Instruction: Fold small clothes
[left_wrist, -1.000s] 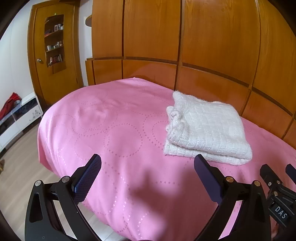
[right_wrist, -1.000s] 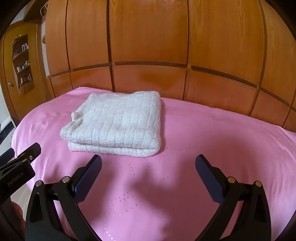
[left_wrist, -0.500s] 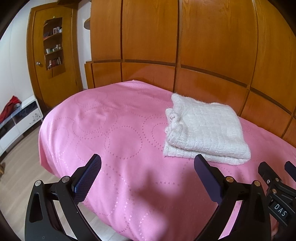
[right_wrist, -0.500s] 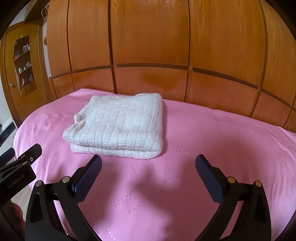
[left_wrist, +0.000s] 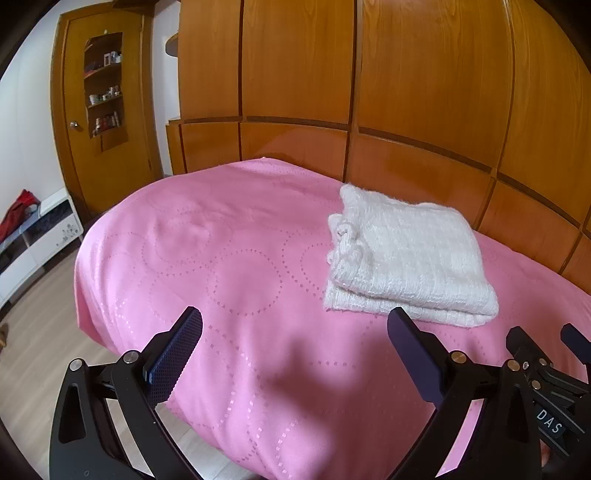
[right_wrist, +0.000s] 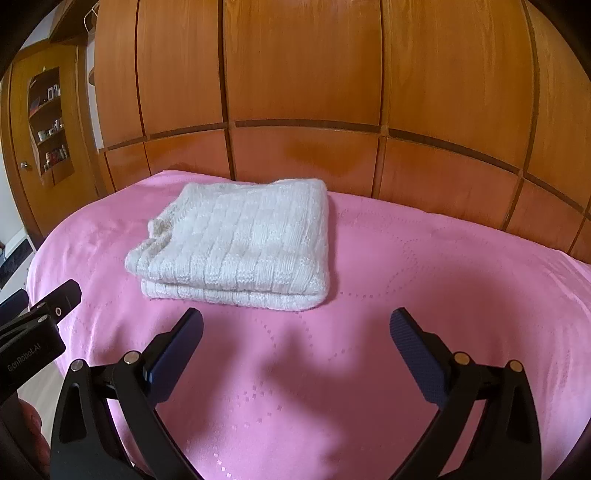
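Two grippers, both spread wide and holding nothing. Left gripper hangs over the near edge of the pink bedspread; right gripper likewise. White knit garment, folded into a thick rectangle, lies on the bedspread near the wood panelling, ahead of both tools, apart from the fingers. Door niche shelves hold small items, too small to identify.

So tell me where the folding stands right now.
Done: the white knit garment lies folded in a neat stack on the pink bedspread. In hand: nothing; the left gripper and right gripper are both open, short of it. Left: no other clothes show in either view.
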